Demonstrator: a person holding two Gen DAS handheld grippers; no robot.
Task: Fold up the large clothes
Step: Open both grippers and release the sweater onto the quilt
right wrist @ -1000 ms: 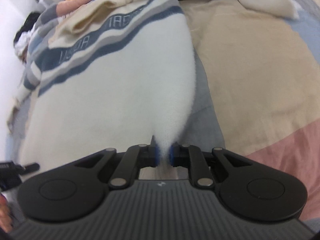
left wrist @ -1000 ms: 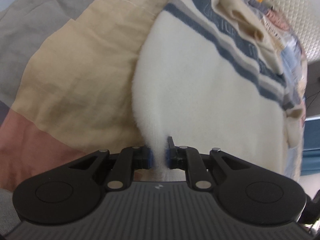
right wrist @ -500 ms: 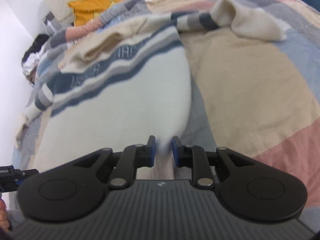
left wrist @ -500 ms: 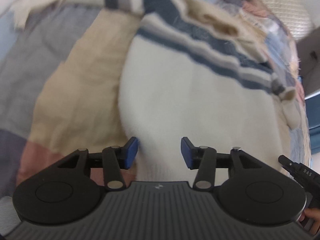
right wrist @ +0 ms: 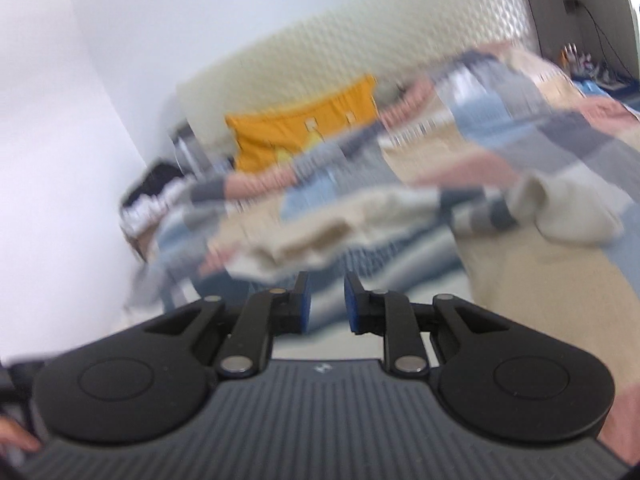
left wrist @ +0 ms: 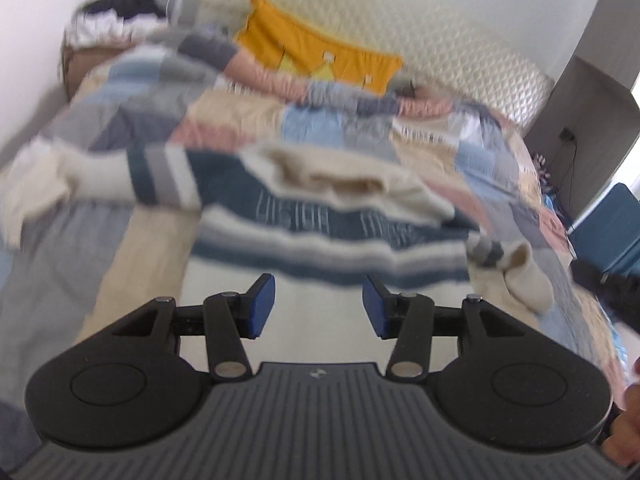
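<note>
Sweater (left wrist: 320, 232) is lying flat on the bed (left wrist: 152, 248), cream body toward the camera, navy stripes and both sleeves spread out. The left gripper (left wrist: 318, 306) has its fingers wide apart over the cream part, the right gripper (right wrist: 325, 300) has a narrower gap, neither holding anything. I'd go for a sleeve cuff (left wrist: 524, 276) next, pinch both layers and fold it across the chest, smoothing as you go.
</note>
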